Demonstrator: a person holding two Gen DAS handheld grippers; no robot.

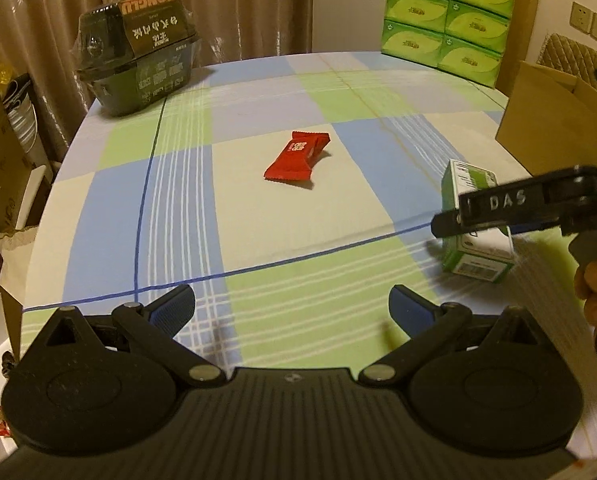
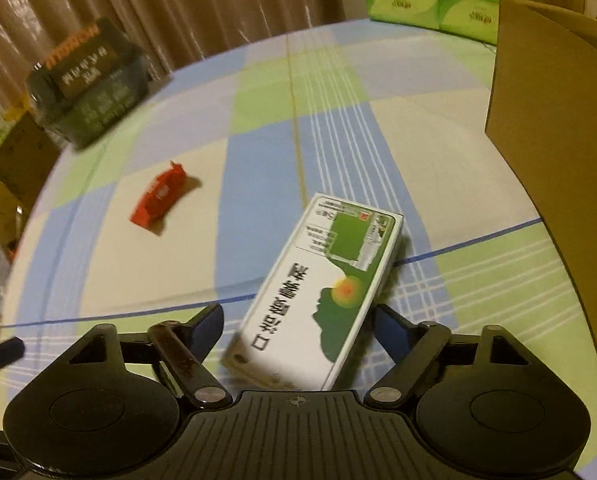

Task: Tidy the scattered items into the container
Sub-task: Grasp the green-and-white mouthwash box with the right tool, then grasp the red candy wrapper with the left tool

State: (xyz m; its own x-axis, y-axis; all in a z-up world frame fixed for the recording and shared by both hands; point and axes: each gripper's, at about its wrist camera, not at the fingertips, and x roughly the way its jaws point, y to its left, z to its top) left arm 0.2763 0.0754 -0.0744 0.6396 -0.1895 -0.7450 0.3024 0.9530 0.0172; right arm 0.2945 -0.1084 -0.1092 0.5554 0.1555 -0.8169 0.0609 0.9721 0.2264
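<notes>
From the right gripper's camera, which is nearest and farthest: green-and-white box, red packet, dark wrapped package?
1. Green-and-white box, between the open fingers of the right gripper.
2. Red packet, mid-table, to the left.
3. Dark wrapped package, far left table edge, by the curtain.

Both wrist views look low across the worktop; each shares the red packet and curtain.
</notes>
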